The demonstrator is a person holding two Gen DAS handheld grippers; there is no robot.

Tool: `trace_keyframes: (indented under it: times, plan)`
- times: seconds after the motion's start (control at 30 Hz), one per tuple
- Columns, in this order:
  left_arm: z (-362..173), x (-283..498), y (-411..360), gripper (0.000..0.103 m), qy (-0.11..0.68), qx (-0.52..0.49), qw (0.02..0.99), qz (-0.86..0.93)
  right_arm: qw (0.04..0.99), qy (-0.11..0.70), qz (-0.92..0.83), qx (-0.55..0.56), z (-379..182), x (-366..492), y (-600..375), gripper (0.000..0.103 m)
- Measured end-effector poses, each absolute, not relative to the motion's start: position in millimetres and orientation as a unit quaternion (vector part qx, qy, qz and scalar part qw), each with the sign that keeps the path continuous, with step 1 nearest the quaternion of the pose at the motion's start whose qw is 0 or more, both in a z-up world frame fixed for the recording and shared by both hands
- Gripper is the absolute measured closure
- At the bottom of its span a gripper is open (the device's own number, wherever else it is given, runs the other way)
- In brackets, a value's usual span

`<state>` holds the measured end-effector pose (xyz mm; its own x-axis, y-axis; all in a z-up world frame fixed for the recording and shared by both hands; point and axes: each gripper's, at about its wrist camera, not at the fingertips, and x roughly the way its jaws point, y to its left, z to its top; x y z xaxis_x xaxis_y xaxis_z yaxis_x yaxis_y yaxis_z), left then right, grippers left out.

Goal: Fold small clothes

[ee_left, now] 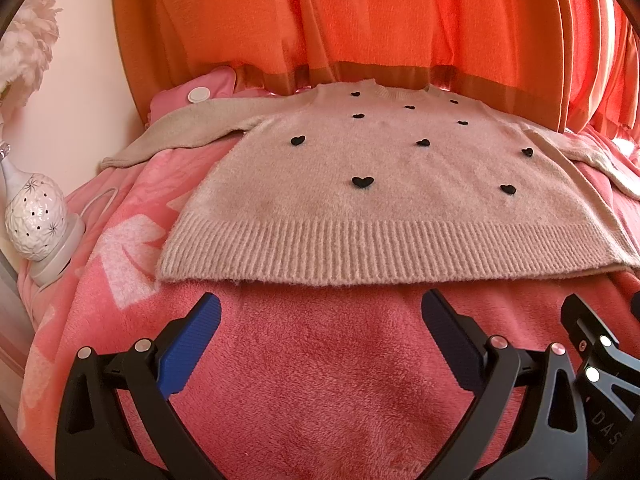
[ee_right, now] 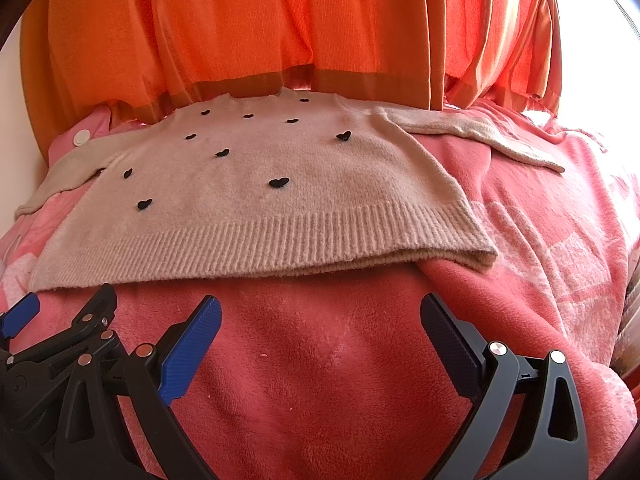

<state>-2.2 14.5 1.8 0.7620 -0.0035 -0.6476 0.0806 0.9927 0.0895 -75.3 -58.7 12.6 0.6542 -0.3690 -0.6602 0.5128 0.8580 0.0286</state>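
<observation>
A small beige knit sweater (ee_left: pixel 360 184) with black hearts lies flat, front up, on a pink fleece blanket (ee_left: pixel 320 380). Its sleeves are spread to both sides and its ribbed hem faces me. It also shows in the right wrist view (ee_right: pixel 260 208). My left gripper (ee_left: pixel 320 312) is open and empty, just short of the hem, near its middle. My right gripper (ee_right: pixel 320 316) is open and empty, just short of the hem toward the sweater's right corner. Each gripper shows at the edge of the other's view.
An orange curtain (ee_left: pixel 360 20) hangs behind the sweater. A white ceramic lamp (ee_left: pixel 36 224) with a cord stands at the left edge of the bed. A pink pillow (ee_left: pixel 200 88) lies behind the left sleeve. The blanket (ee_right: pixel 540 240) extends to the right.
</observation>
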Motion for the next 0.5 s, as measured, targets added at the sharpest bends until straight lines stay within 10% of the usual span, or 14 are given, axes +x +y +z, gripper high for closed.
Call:
trace_keyframes:
  times: [0.5]
  plan:
    - [-0.6,-0.8,16.4,0.005,0.346,0.058,0.936,-0.022,0.903,0.337,-0.244,0.107,11.7,-74.7,-58.5,0.005]
